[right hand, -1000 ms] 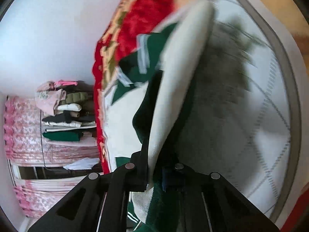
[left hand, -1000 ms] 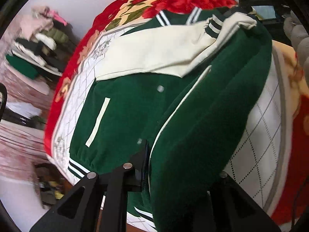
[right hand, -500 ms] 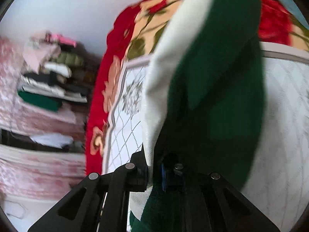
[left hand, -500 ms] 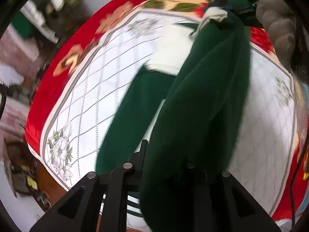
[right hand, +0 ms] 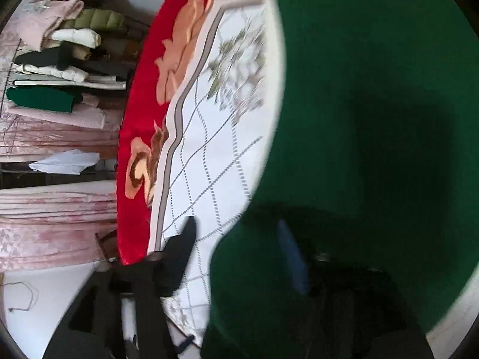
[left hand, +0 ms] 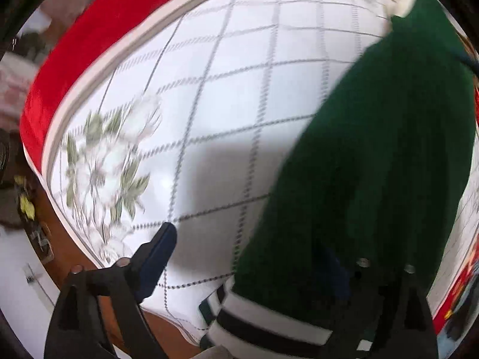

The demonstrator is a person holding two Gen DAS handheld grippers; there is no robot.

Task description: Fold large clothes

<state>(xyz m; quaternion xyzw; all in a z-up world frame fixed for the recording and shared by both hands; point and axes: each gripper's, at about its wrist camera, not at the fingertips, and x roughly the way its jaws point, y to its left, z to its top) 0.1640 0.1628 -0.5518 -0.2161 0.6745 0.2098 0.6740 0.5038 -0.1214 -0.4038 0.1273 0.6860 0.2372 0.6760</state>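
A dark green varsity jacket (left hand: 374, 155) with white sleeves and a striped hem (left hand: 269, 320) lies on a white quilted bedspread (left hand: 224, 74). In the left wrist view my left gripper (left hand: 254, 257) is open; its left finger (left hand: 155, 257) stands free over the quilt and the jacket drapes over the right finger. In the right wrist view my right gripper (right hand: 239, 254) is open too. Its left finger (right hand: 179, 254) is free and the green cloth (right hand: 374, 119) covers the right side.
A red floral blanket (right hand: 143, 95) borders the quilt. A stack of folded clothes (right hand: 66, 53) sits on a pink-covered surface to the left, past the bed's edge. The floor shows below the bed's edge (left hand: 18, 284).
Both grippers were shut on the jacket and carried it across the bed; now both have opened and the jacket rests loose over their right fingers.
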